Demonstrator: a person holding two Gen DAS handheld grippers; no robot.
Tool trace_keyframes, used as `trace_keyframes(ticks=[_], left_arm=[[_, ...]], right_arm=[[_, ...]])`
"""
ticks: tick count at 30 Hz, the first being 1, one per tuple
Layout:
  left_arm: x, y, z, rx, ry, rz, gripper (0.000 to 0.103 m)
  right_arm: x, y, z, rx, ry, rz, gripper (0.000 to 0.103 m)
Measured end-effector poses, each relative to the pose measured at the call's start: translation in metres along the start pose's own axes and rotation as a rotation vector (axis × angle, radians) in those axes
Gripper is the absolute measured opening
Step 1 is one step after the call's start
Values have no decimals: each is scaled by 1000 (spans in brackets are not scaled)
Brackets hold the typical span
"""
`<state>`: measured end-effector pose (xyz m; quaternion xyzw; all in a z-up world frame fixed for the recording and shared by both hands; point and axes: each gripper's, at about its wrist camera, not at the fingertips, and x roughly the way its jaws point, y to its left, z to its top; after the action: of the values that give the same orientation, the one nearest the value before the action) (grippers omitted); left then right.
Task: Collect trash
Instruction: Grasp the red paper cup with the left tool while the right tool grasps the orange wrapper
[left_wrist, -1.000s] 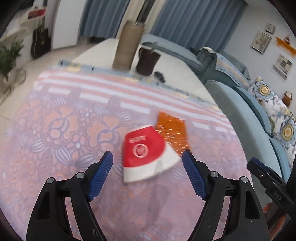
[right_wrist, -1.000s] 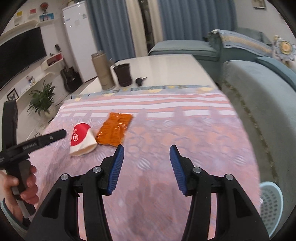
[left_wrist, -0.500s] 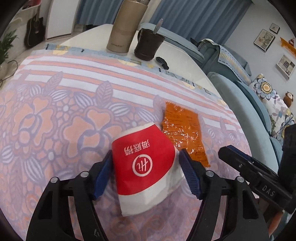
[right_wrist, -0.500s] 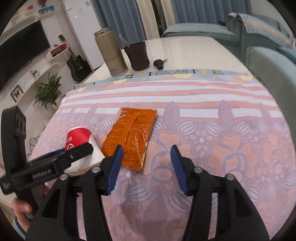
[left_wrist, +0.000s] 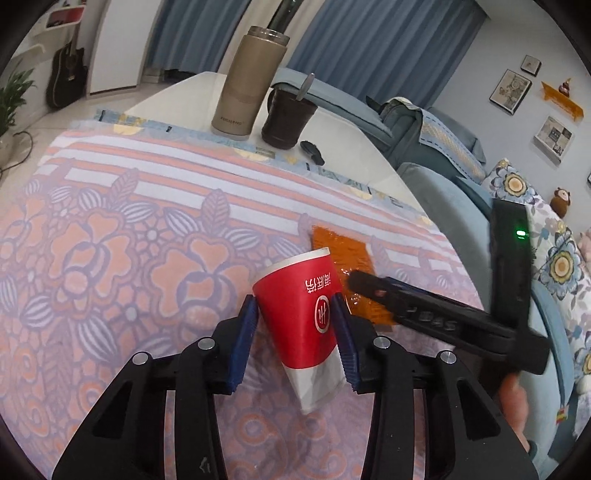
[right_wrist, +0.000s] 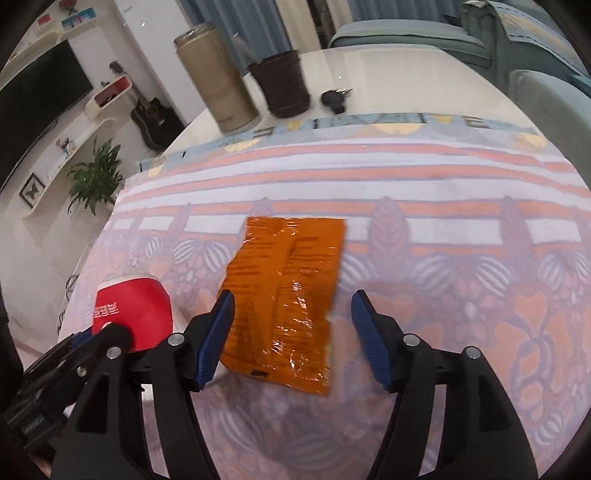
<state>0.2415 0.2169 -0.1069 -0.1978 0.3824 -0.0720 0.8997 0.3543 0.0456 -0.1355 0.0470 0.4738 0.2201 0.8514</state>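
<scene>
Left wrist view: left gripper (left_wrist: 295, 332) closed on crushed red paper cup (left_wrist: 301, 314), lifted off patterned cloth (left_wrist: 110, 240). Right gripper (right_wrist: 291, 339), jaws wide and empty, straddles orange wrapper (right_wrist: 284, 291) lying flat. Risks: soft cup slipping; wrapper sliding, cloth pinched.

Crushed red-and-white paper cup (left_wrist: 303, 314) tilted, orange wrapper (right_wrist: 284, 295) flat beside it

Glossy crinkled plastic wrapper (right_wrist: 284, 295), matt paper cup (left_wrist: 299, 306)
</scene>
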Motion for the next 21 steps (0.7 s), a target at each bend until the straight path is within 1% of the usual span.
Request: trace_keyframes(ticks=[1,2,3,4,5,6,9,14,18,21], left_arm=[[-1,0,0,2,-2,0,39],[-3,-1,0,5,-5,3,39],[-4,-1,0,6,-6,5,39],[-5,-1,-1,6,-7,7,39],[-7,-2,-1,7,-11,11,39],[-10,-2,-2,8,-13,11,39],[-17,-5,-2,15,-21,10,39],[-35,-12,-3,25,-43,5,39],[-51,-28,-2,49,-66,-18,39],[-64,-49,-1,77,-89,-45,39]], right_arm=[[1,4,0,-15,2,-12,60],[2,7,0,-31,6,-17,47],[2,10,-1,-47,5,-33,37],[2,11,-3,-55,4,-34,32],[1,12,-4,-62,6,-19,20],[0,13,-6,-67,4,-7,15],[-10,15,-11,-85,-26,-8,11],[-41,9,-18,-72,-96,-3,9],[-81,-2,-22,-58,-167,-21,8],[-120,-15,-24,-48,-229,-42,8]])
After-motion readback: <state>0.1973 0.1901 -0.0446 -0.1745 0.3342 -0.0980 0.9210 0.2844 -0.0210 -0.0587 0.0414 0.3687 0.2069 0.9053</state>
